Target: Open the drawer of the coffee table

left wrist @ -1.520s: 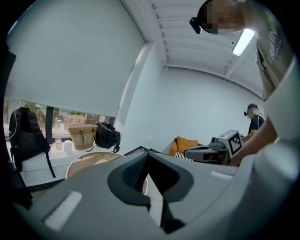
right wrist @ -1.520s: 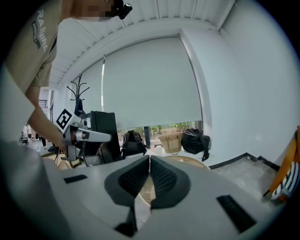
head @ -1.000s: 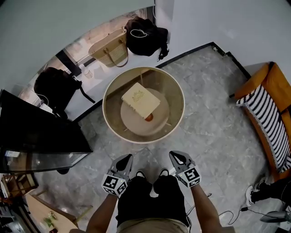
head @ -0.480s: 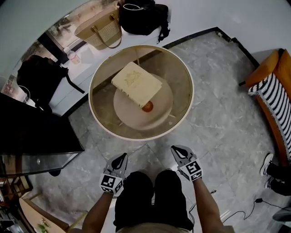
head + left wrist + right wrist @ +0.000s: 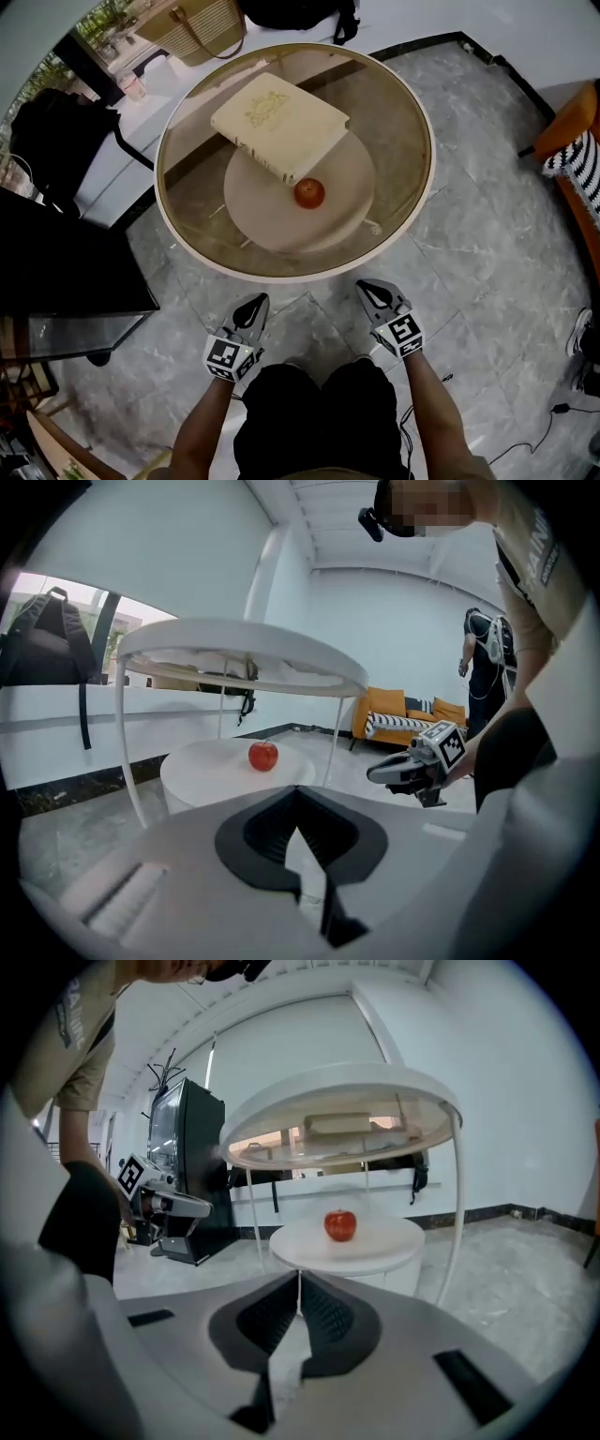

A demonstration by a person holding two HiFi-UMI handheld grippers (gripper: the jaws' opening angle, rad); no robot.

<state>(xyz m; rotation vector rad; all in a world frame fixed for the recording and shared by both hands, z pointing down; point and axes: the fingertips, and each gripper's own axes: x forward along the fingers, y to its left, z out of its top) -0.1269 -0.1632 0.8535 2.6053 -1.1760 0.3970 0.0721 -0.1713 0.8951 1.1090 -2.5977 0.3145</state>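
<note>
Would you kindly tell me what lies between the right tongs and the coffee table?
Only bare grey floor, as the head view shows; the right tongs stop short of the coffee table.

The coffee table (image 5: 281, 274) has a smooth, brown-tinted glass top set in a matt cream rim, and its lower drum (image 5: 349, 221) looks matt white. The apple (image 5: 309, 193) is glossy red. The book (image 5: 279, 125) has a cream, leather-like cover with gilt stamping. The floor (image 5: 487, 262) is polished grey marble-look tile. At the far left are a woven straw bag (image 5: 192, 23) and a black cloth backpack (image 5: 47, 141). The left gripper (image 5: 260, 299) and right gripper (image 5: 364, 285) have matt grey plastic shells and black ribbed pads.
</note>
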